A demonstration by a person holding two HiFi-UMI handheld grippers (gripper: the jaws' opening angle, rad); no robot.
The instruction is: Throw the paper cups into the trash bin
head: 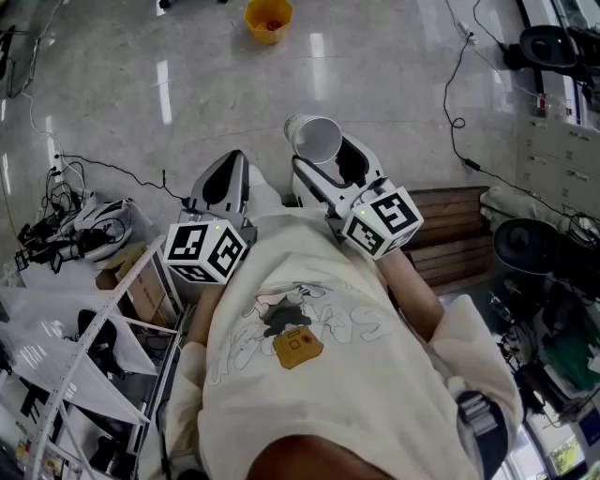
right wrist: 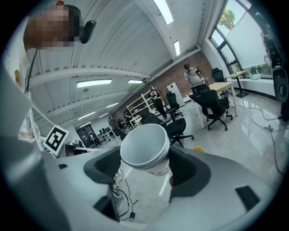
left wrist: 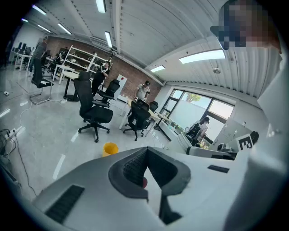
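The bin (head: 268,19) lies well ahead on the floor of my right tongs (head: 325,155), clamped on the cups (head: 314,139); left tongs (head: 228,173) closed, empty.

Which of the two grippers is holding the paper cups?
The right gripper: white paper cups sit clamped between its jaws; the left gripper is shut, empty.

Open floor (head: 187,84) before trash bin (head: 268,19)

Nested white paper cups (right wrist: 145,150), well apart from yellow trash bin (head: 268,21).
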